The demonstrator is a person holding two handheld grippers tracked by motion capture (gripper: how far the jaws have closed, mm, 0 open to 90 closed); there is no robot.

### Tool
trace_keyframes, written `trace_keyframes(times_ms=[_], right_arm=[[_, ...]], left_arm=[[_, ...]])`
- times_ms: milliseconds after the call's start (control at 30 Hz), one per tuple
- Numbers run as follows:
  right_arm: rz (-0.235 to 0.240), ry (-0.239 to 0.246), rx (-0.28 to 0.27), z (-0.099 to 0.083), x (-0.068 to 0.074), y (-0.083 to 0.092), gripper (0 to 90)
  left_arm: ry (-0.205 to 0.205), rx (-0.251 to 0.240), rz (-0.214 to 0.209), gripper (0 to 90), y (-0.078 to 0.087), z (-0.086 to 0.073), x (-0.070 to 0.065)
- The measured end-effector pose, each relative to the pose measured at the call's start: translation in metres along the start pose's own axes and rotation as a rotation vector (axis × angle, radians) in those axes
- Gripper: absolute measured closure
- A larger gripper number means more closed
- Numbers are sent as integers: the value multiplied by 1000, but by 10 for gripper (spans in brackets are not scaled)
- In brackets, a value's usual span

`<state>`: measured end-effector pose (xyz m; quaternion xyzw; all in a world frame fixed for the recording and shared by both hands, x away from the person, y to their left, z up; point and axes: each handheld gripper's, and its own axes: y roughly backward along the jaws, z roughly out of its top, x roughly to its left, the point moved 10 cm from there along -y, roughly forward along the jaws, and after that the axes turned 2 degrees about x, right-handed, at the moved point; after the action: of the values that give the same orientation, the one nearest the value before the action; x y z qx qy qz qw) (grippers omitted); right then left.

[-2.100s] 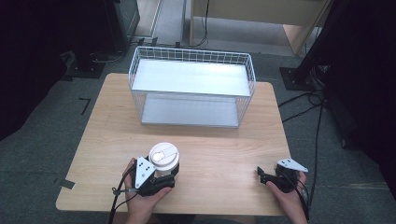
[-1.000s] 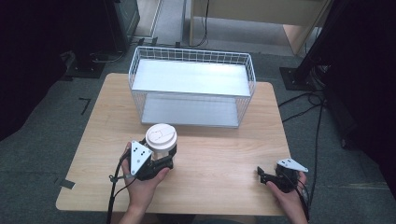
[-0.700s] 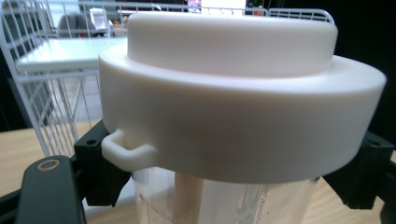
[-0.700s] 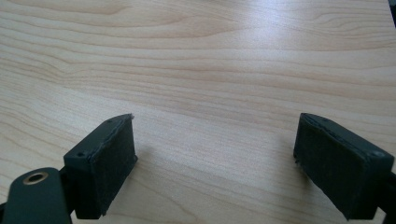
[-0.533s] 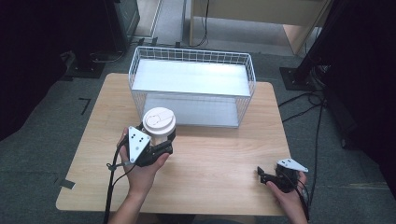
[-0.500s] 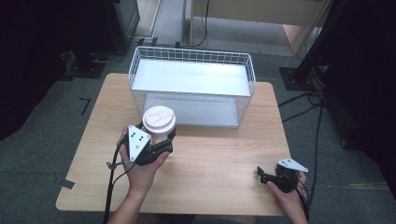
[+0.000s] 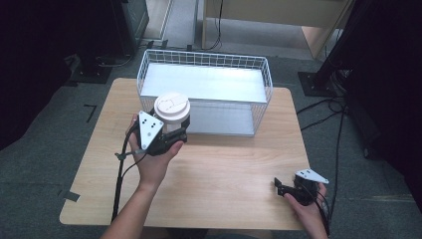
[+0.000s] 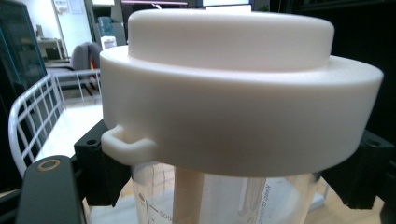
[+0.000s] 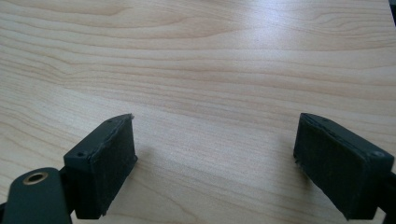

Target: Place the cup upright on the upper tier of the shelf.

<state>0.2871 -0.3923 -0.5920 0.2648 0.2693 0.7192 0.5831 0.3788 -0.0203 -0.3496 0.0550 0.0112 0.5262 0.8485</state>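
Note:
My left gripper point(image 7: 173, 128) is shut on a clear measuring cup with a thick white lid point(image 7: 171, 105) and holds it upright above the table, just in front of the white wire basket point(image 7: 266, 82). In the left gripper view the lid point(image 8: 233, 93) looms large and both black pads point(image 8: 100, 172) press the clear wall point(image 8: 243, 198) just under it. A hand carries my right gripper point(image 7: 278, 187) at the table's front right corner. Its jaws point(image 9: 215, 163) stand open over bare wood with nothing between them.
The wire basket stands at the back of the wooden table point(image 7: 224, 164), and its floor point(image 7: 199, 82) is bare and pale. Dark furniture, stands and cables lie on the floor around the table. Bare wood stretches between the two grippers.
My left gripper has risen and moved away from the front edge toward the basket, carrying the lidded cup with it. The right gripper has stayed where it was.

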Motion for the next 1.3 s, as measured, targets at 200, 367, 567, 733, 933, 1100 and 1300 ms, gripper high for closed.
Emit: trace_keyframes(times_ms=[200, 367, 567, 733, 933, 1100, 1300], right_arm=[[2, -2, 1, 0, 0, 0, 127], [4, -5, 1, 0, 0, 0, 127], [4, -5, 0, 0, 0, 0, 127], [5, -5, -1, 0, 0, 0, 127], [5, -7, -1, 0, 0, 0, 127], [7, -8, -3, 0, 0, 0, 127], [8, -8, -1, 0, 0, 1, 127]], left_arm=[[-7, -18, 0, 157, -10, 16, 2], [-2, -34, 10, 157, -20, 29, 6], [13, -38, 17, 157, -35, 43, 15], [14, -48, 22, 158, -44, 53, 19], [17, -60, 29, 157, -54, 65, 24], [18, -69, 48, 158, -63, 72, 31], [17, -72, 68, 158, -74, 81, 39]])
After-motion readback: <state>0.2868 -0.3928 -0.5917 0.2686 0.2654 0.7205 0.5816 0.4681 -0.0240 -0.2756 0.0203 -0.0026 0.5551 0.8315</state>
